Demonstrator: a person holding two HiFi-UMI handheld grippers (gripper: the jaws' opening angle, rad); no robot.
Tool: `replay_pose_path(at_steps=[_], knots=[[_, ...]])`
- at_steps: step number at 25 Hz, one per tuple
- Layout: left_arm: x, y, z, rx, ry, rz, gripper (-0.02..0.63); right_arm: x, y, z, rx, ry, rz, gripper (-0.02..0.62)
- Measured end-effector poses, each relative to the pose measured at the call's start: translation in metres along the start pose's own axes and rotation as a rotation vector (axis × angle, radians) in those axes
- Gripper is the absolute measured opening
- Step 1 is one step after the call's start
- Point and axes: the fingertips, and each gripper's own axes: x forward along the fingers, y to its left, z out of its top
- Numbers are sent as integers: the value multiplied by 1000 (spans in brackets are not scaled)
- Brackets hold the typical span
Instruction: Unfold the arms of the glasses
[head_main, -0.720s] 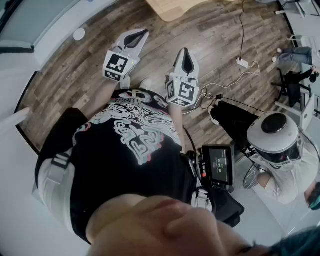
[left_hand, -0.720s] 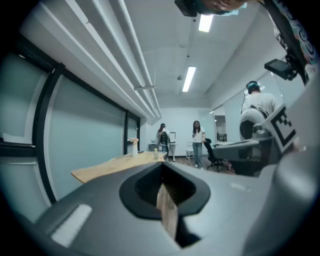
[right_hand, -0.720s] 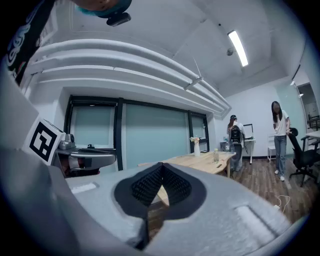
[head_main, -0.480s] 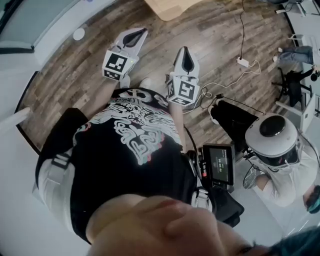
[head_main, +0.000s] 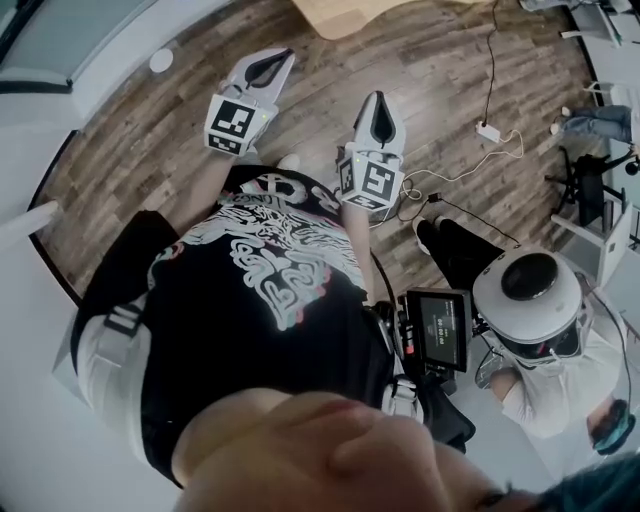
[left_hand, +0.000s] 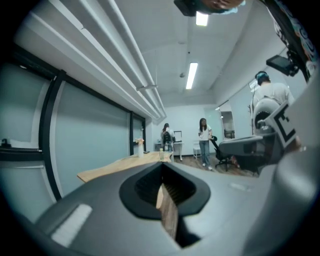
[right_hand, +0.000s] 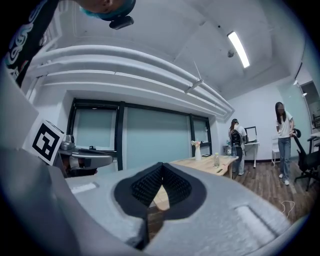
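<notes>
The left gripper is held about level over the wooden floor, just beyond the person's black printed shirt. Its fingers are clenched together, with nothing between them. Just to its right, the right gripper is held the same way, and its fingers are likewise pressed shut and empty.

Both are pointed toward a light wooden table at the far side, on which a vase and a bottle are seen. The glasses cannot be made out in any view.

Farther right, a person with a backpack and a person in a white top are seen standing at the far end of the room. At the near right of the head view, a person in a white helmet is seen beside a small screen.
</notes>
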Motion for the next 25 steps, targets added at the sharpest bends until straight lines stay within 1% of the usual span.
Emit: replay_pose_path(at_steps=[6, 9, 12, 15, 17, 19, 22, 25], knots=[[10, 1, 4, -7, -5, 51, -12, -1, -24, 3, 15, -21, 19, 0], [16, -4, 7, 7, -5, 48, -12, 1, -33, 3, 19, -37, 18, 0], [24, -9, 6, 27, 10, 43, -12, 8, -39, 1, 23, -32, 35, 0], [40, -5, 2, 5, 20, 32, -12, 22, -46, -2, 0, -18, 43, 0], [52, 0, -1, -27, 18, 22, -12, 32, -54, -3, -9, -20, 31, 0], [64, 11, -4, -48, 12, 33, -12, 43, -61, -1, -25, -32, 12, 0], [89, 30, -8, -57, 7, 37, -12, 70, -71, 0, -33, -38, 0, 0], [124, 55, -16, -73, 23, 32, -12, 110, -80, -5, -16, -19, -1, 0]])
